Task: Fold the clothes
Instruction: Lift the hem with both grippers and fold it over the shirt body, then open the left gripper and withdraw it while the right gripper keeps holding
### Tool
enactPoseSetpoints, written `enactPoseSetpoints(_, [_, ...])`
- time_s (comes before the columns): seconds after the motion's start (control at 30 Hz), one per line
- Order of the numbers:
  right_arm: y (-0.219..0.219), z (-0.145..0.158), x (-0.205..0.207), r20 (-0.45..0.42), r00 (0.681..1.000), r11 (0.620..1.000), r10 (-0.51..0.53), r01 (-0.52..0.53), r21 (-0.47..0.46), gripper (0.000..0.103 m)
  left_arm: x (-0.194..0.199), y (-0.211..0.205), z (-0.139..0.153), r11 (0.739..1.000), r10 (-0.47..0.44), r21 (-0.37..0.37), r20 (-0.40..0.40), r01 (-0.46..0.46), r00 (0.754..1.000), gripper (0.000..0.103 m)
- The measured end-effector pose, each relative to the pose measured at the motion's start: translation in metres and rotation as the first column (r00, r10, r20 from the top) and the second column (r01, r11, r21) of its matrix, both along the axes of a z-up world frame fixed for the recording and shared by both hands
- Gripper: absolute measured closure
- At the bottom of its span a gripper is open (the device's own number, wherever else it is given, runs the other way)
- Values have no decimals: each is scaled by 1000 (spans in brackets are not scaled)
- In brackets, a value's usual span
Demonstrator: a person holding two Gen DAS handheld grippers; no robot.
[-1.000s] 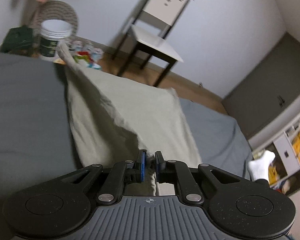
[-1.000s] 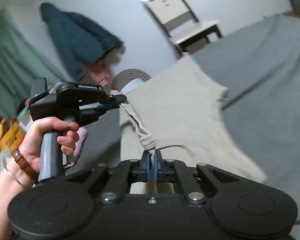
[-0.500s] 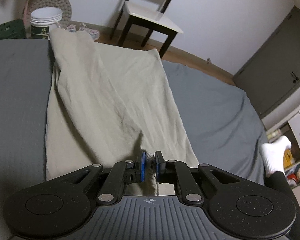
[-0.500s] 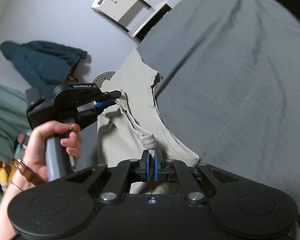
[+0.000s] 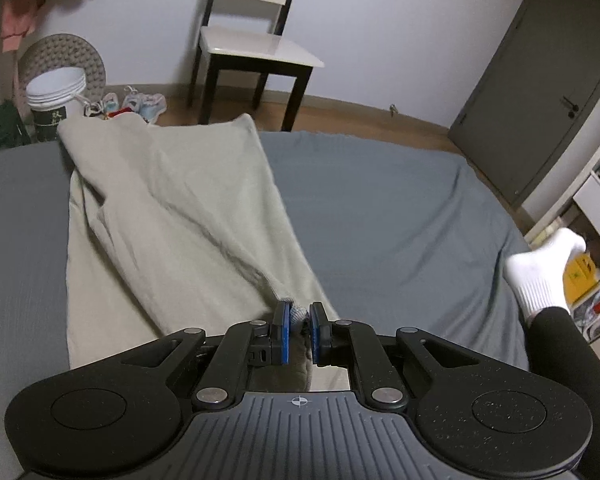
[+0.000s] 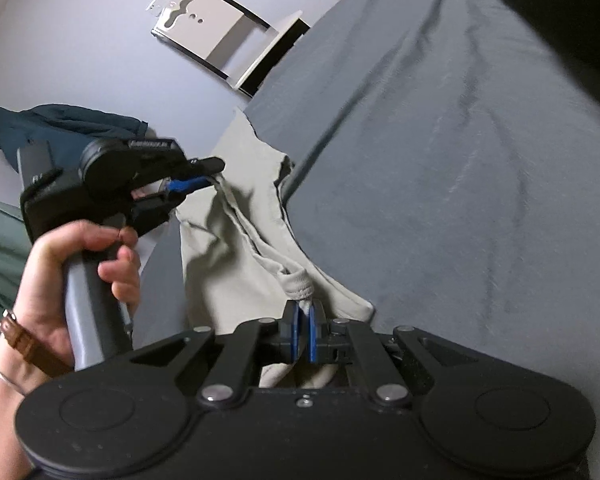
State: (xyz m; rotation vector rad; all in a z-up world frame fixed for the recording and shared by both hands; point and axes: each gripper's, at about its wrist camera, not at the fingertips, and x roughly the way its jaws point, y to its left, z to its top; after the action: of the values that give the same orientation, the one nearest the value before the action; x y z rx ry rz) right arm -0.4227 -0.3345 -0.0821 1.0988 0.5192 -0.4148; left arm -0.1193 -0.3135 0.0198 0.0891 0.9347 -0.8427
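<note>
- A grey bedsheet (image 5: 379, 208) is covering the whole bed, lying mostly flat with a few shallow creases running toward its right side.
- A pale beige garment (image 5: 172, 216) is lying lengthwise down the left-middle of the sheet, its far end reaching the bed's far edge, with loose diagonal folds across it.
- The left gripper (image 5: 298, 330) is sitting at the near end of the garment with a narrow gap between its blue pads; a bit of hem is lying in that gap, but I cannot tell whether the pads are actually pressing it.
- The right gripper (image 6: 304, 330) is pinching a bunched, ribbed edge of the same garment, its pads nearly touching with cloth between them.
- In the right wrist view, a hand (image 6: 72, 276) wearing a brown strap at the wrist is gripping the handle of the left gripper, whose tip is touching the garment's edge.
- Beyond the bed, a chair (image 5: 256, 40) with a white seat and dark legs is standing against a pale wall on a wooden floor.
- A white bucket (image 5: 56, 100) is standing in the left corner, near small shoes (image 5: 140, 102) on the floor.
- A dark grey door (image 5: 535, 76) is closing off the right wall, with shelves (image 5: 595, 216) just beside it.
- A foot in a white sock (image 5: 543, 268) is resting at the bed's right edge.
- A dark blue jacket (image 6: 60, 128) is hanging on the wall.
</note>
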Motion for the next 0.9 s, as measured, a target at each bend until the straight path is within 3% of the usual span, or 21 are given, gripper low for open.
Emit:
enactPoseSetpoints(0.2, [-2, -2, -2, 4, 1000, 1000, 0, 0, 12, 97, -7, -3, -7, 998, 20, 61, 12, -21, 1000, 93])
enactPoseSetpoints(0.4, [-10, -10, -4, 34, 999, 996, -25, 21, 90, 97, -5, 11, -6, 998, 28, 49, -3, -28, 1000, 91])
enactPoseSetpoints(0.43, [-11, -12, -4, 30, 999, 995, -28, 25, 94, 97, -5, 14, -4, 998, 32, 51, -6, -31, 999, 86])
enactPoseSetpoints(0.57, [-12, -17, 1, 8, 999, 994, -34, 33, 101, 94, -8, 21, 18, 997, 12, 80, 36, -15, 999, 44])
enactPoseSetpoints(0.6, [-12, -19, 3, 3, 999, 994, -35, 34, 105, 94, -12, 23, 28, 996, -16, 92, 84, 9, 996, 36])
enactPoseSetpoints(0.63, [-12, -20, 4, -2, 999, 993, -36, 36, 110, 94, -16, 26, 40, 994, -49, 106, 138, 35, 989, 35])
enactPoseSetpoints(0.67, [-12, -22, 5, -6, 999, 993, -38, 38, 114, 94, -20, 28, 53, 989, -94, 135, 211, 67, 973, 34])
enactPoseSetpoints(0.73, [-12, -25, 4, -10, 999, 992, -31, 32, 124, 92, -29, 32, 84, 961, -213, 249, 372, 124, 903, 34])
enactPoseSetpoints(0.77, [-12, -25, 4, -7, 1000, 991, -23, 24, 129, 88, -32, 36, 99, 938, -278, 316, 446, 140, 851, 34])
enactPoseSetpoints(0.83, [-11, -24, 3, 3, 1000, 991, -1, 1, 132, 79, -39, 48, 132, 883, -399, 452, 579, 127, 711, 34])
enactPoseSetpoints(0.9, [-9, -22, 4, 12, 1000, 991, 28, -30, 130, 71, -45, 58, 163, 833, -487, 545, 643, 94, 591, 34])
